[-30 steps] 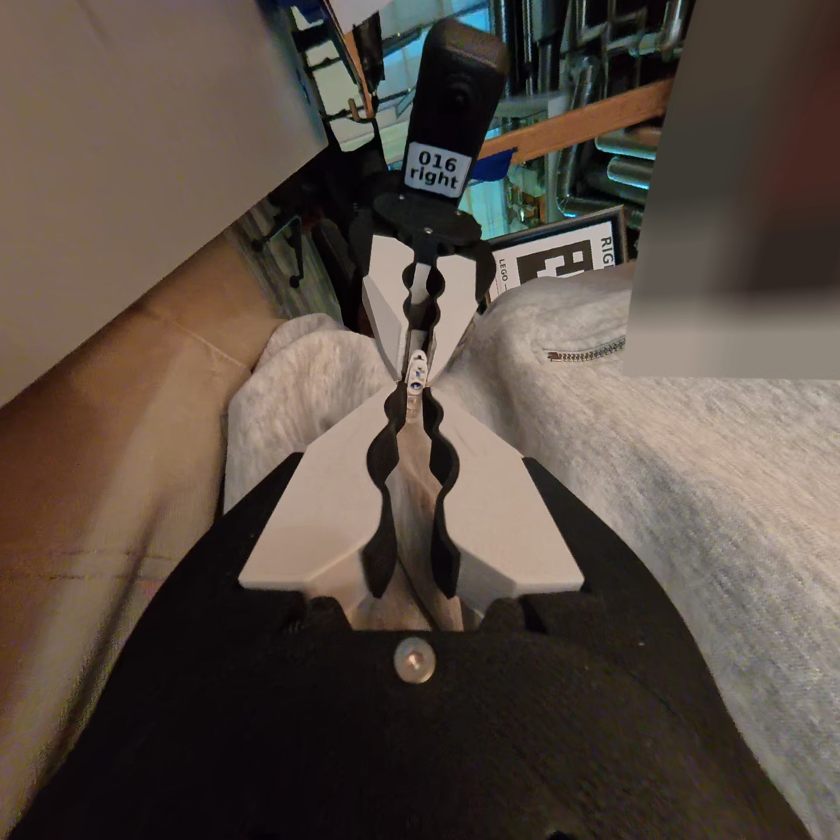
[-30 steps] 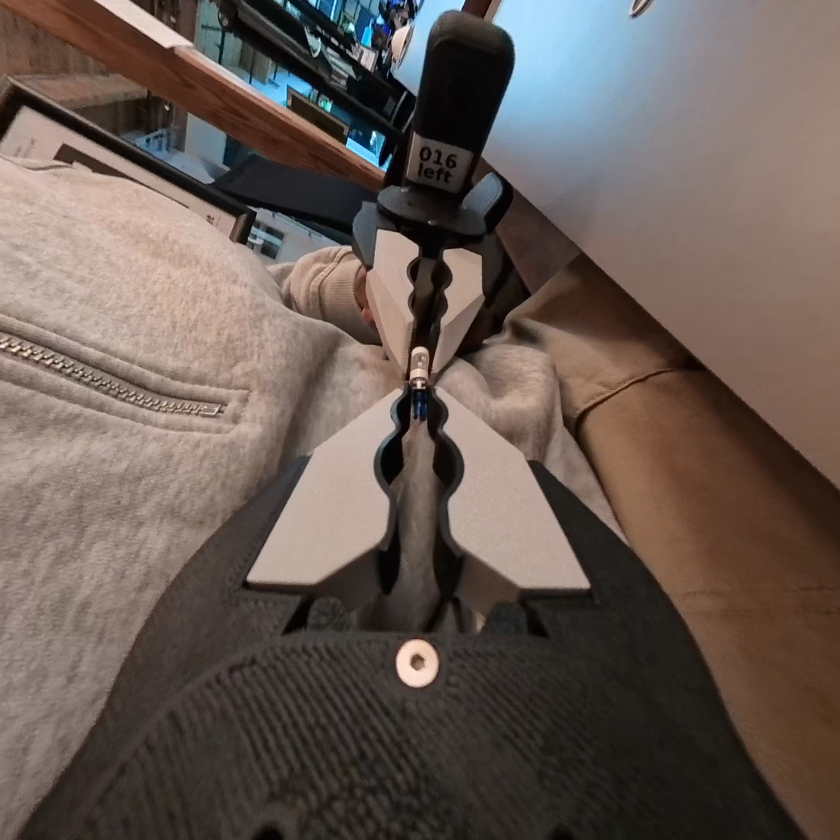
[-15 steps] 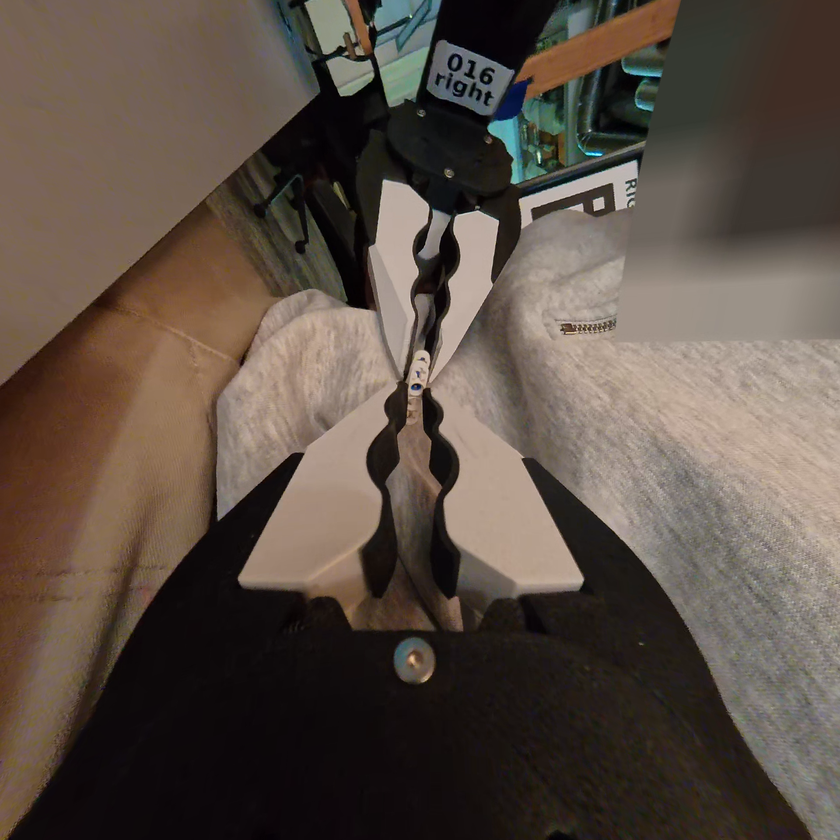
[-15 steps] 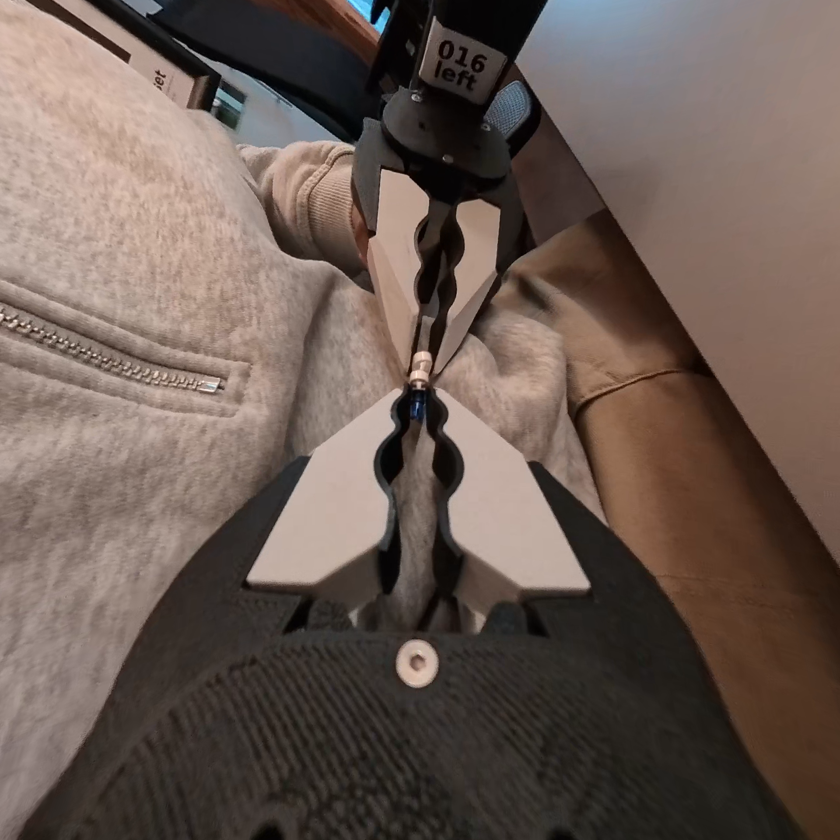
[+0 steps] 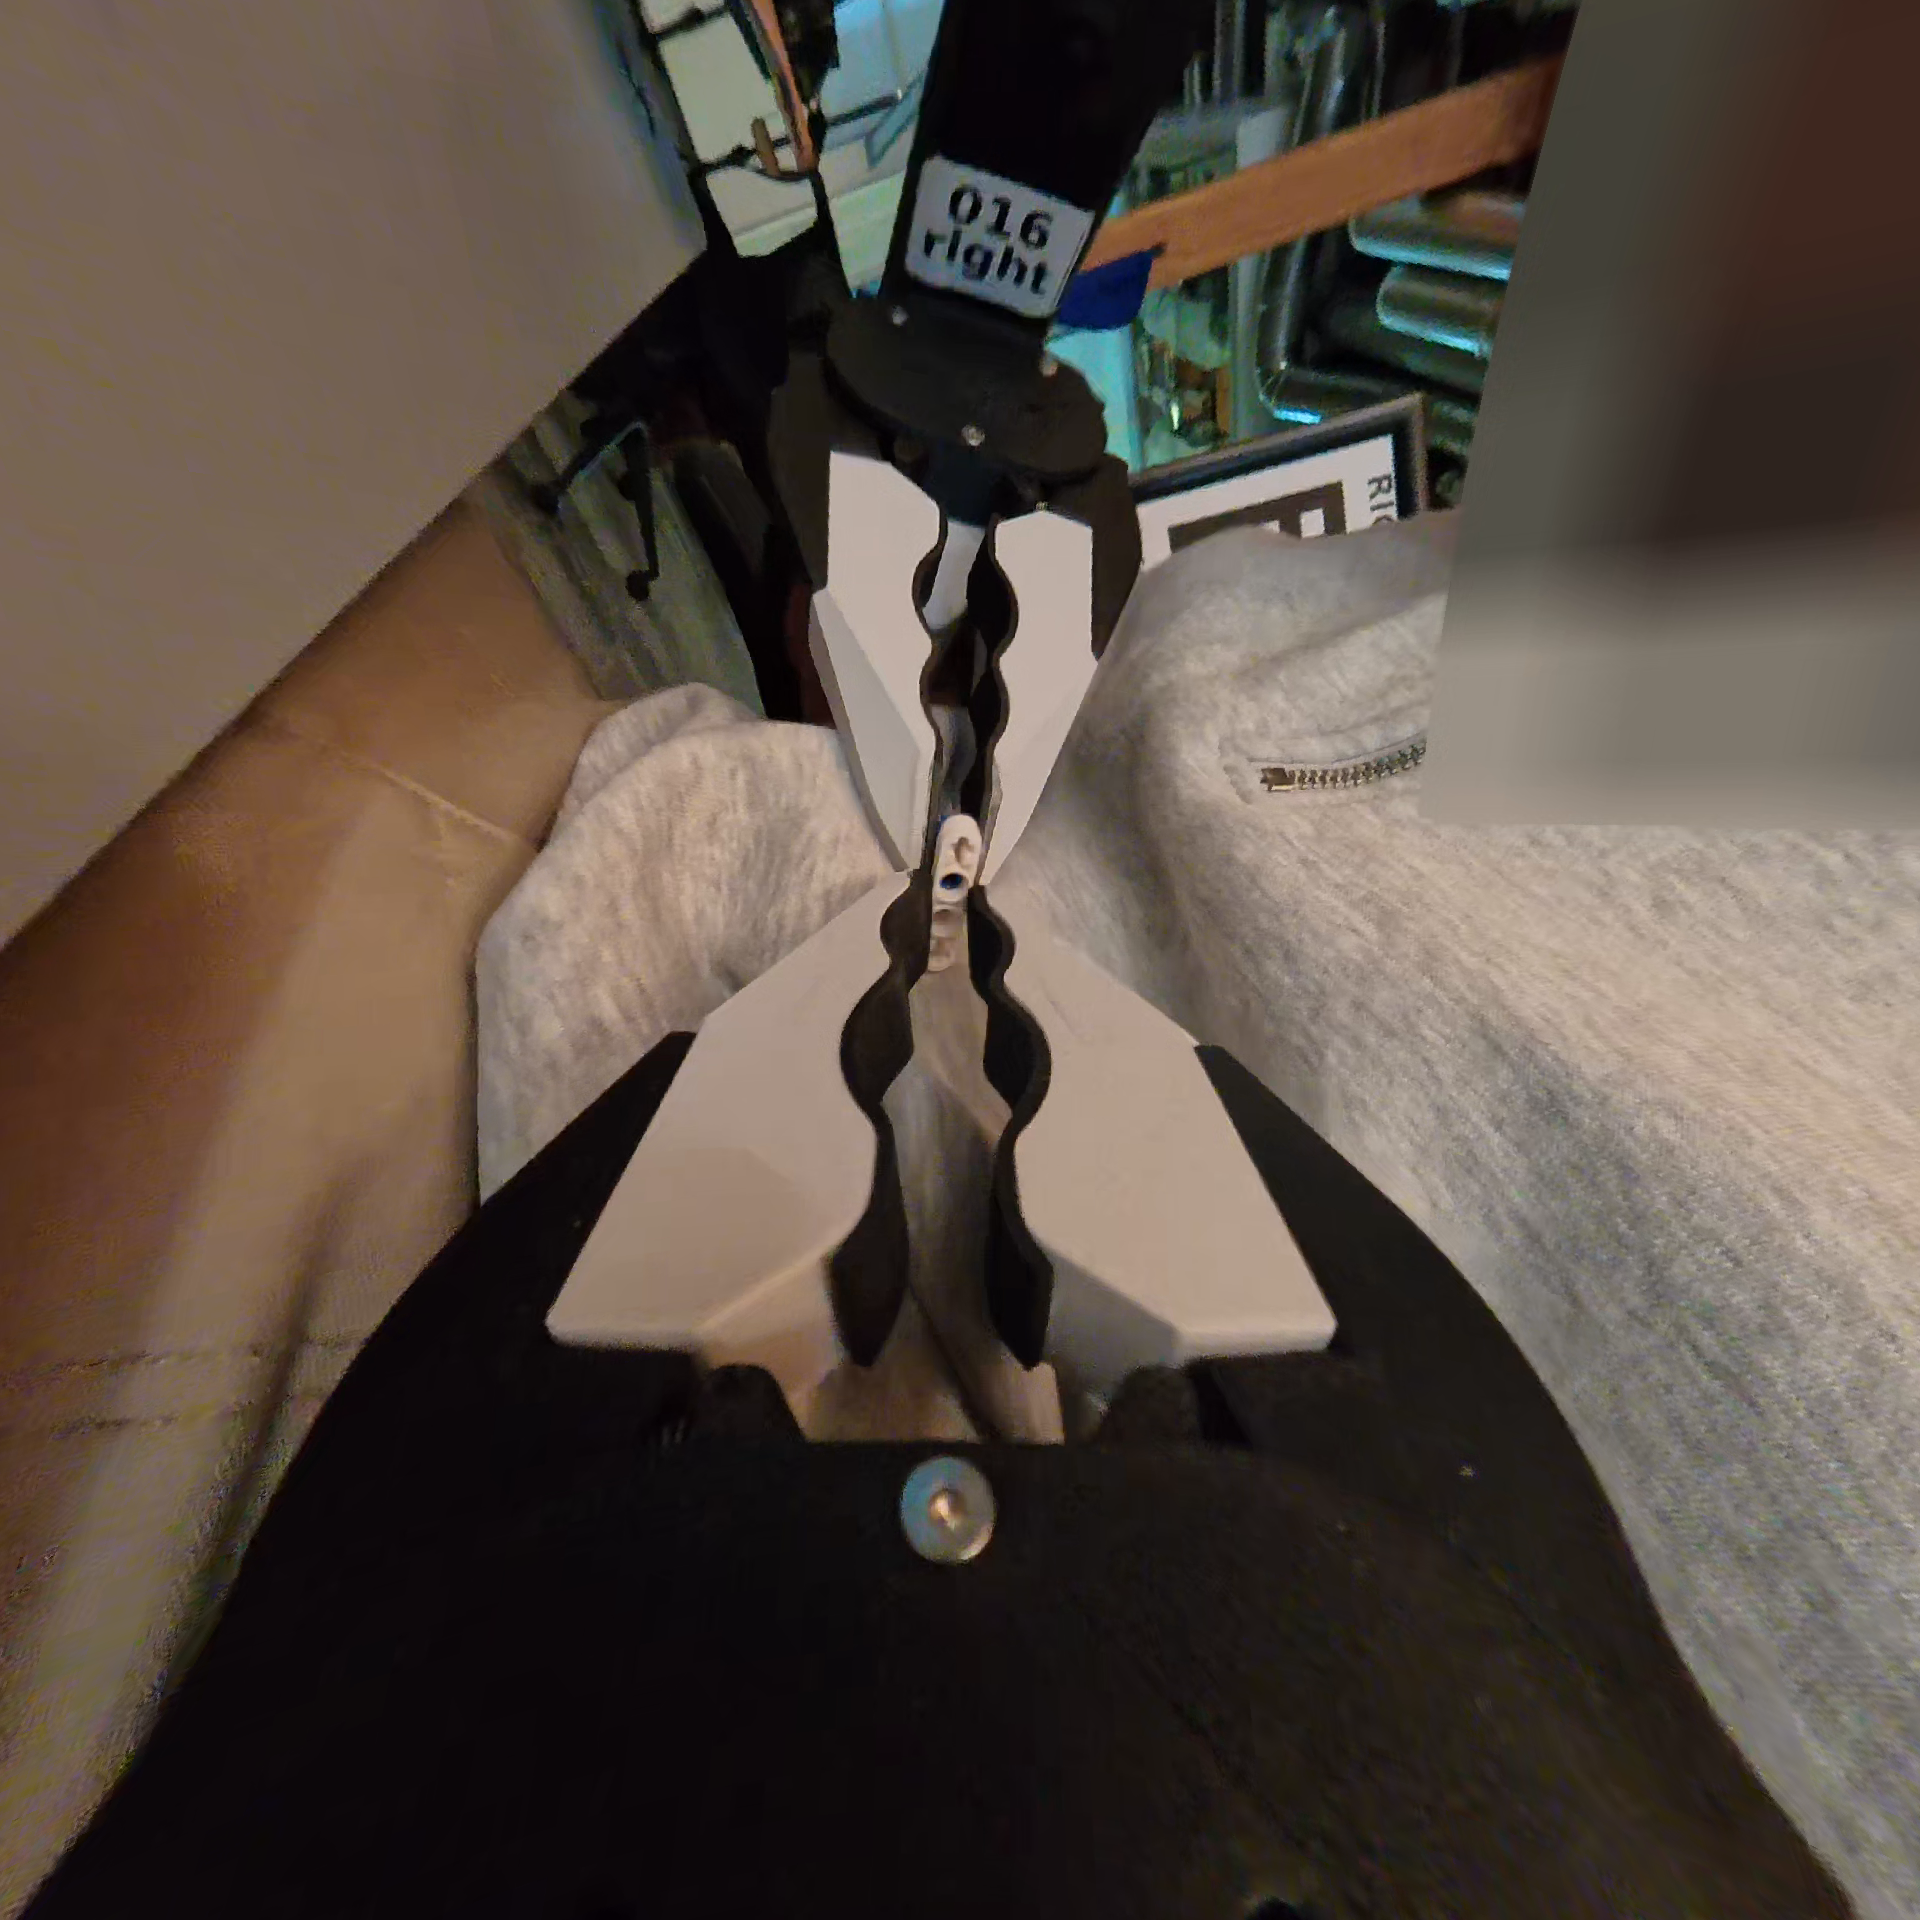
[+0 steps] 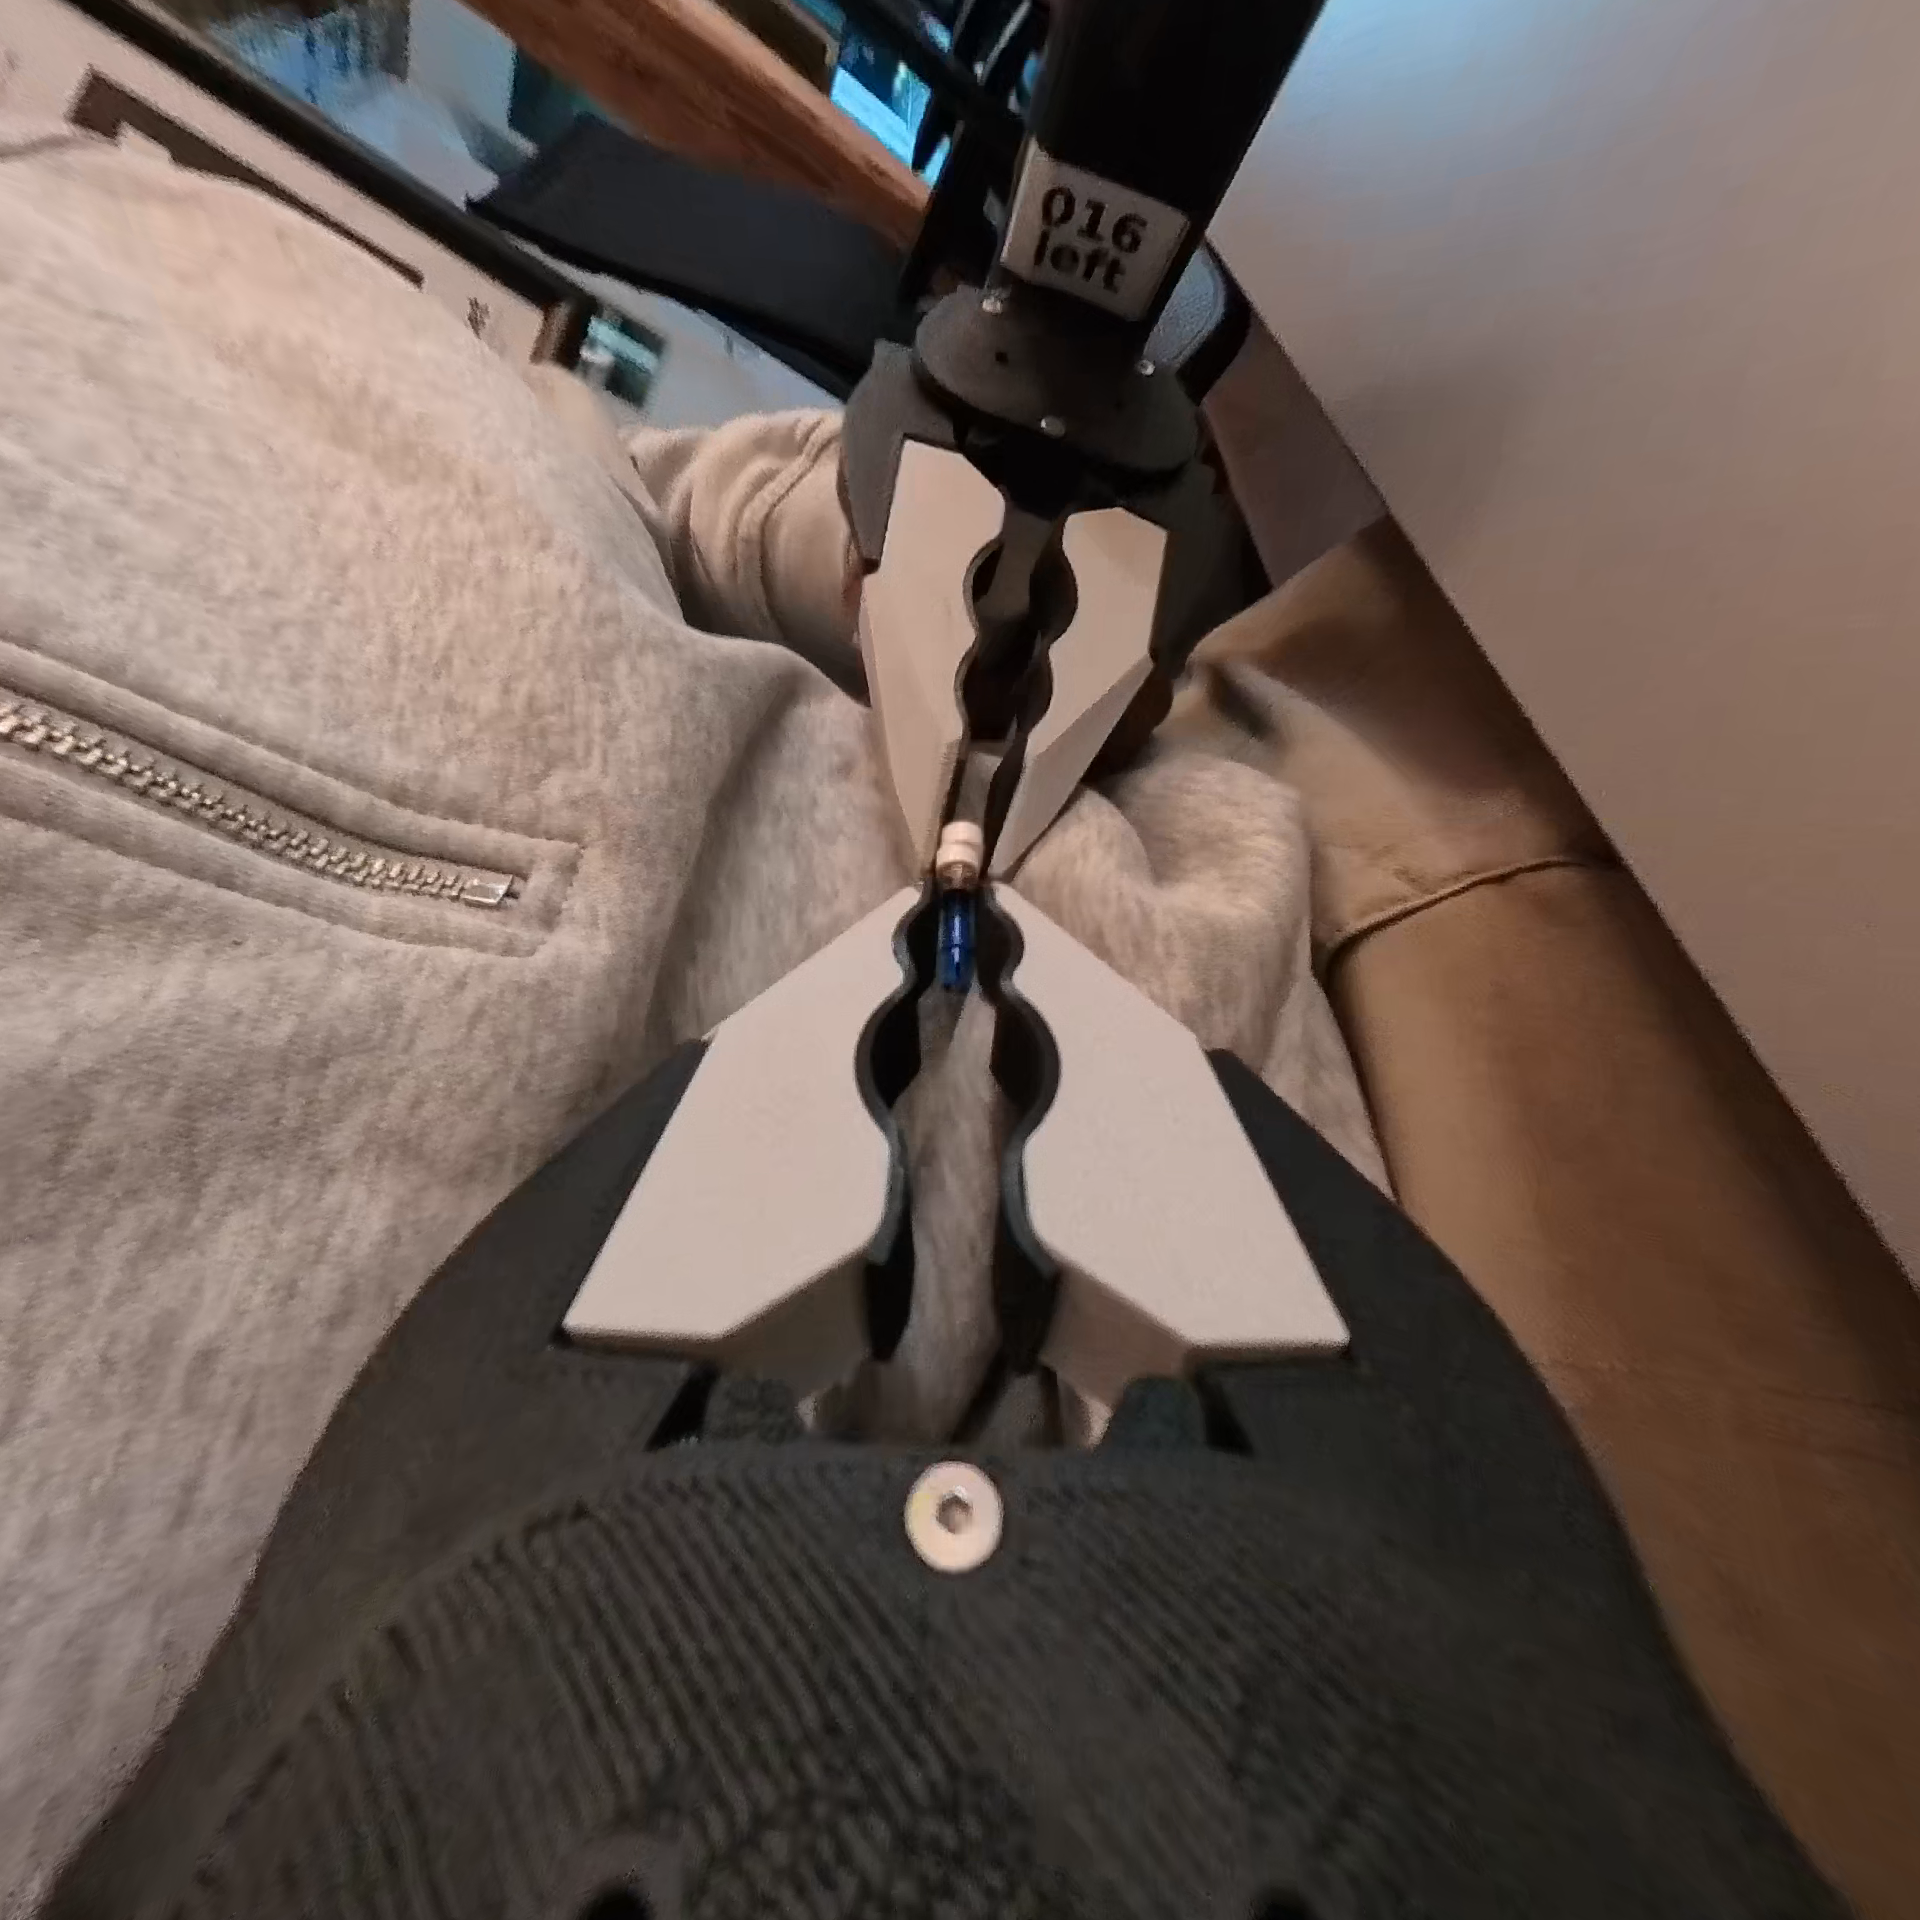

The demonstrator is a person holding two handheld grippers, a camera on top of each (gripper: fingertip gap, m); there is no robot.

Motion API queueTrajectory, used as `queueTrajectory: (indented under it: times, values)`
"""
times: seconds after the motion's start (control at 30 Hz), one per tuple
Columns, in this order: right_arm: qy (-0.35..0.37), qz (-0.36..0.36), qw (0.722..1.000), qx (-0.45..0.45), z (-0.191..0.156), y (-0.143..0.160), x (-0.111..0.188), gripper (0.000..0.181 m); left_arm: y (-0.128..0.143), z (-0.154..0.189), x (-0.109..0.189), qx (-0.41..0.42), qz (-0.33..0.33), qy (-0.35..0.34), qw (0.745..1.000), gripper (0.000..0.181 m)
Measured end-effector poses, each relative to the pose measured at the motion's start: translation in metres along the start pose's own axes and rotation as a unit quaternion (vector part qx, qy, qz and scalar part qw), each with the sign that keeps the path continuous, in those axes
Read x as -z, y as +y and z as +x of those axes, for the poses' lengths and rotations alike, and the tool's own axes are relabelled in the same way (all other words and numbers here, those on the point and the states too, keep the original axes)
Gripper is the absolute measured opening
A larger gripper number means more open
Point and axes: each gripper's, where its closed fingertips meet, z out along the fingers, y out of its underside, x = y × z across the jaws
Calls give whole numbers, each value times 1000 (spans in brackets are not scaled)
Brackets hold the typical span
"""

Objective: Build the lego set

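Note:
My two grippers meet tip to tip over a person's lap. In the left wrist view my left gripper is shut on a small white lego piece with a blue-centred hole at its end. My right gripper comes down from above, shut, with its tips against that piece. In the right wrist view my right gripper is shut on a short blue pin. The pin's far end meets the white piece, which the left gripper holds. I cannot tell how deep the pin sits in it.
A white table's underside slopes close above on one side. Below are a grey hoodie with a zip pocket and tan trousers. A framed black-and-white marker board and a wooden shelf stand behind. Less than 4 cm separates the two grippers' tips.
The opposite gripper has grown larger and risen in both views, so the two have drawn closer and tilted. Both stay shut, with the pieces still tip to tip.

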Motion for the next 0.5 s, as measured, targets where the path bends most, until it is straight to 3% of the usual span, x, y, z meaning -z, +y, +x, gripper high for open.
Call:
queueTrajectory:
  times: [0.17,0.2,0.5]
  values:
    - [-15,65,997,-44,6,-9,5,5,-12,0,1,-27,19,-32,999,20]
    - [-15,73,996,-48,6,-11,6,5,-12,1,-1,-36,16,-38,998,7]
    - [-7,103,994,-47,6,-15,11,5,-16,-2,1,-23,42,-41,998,6]
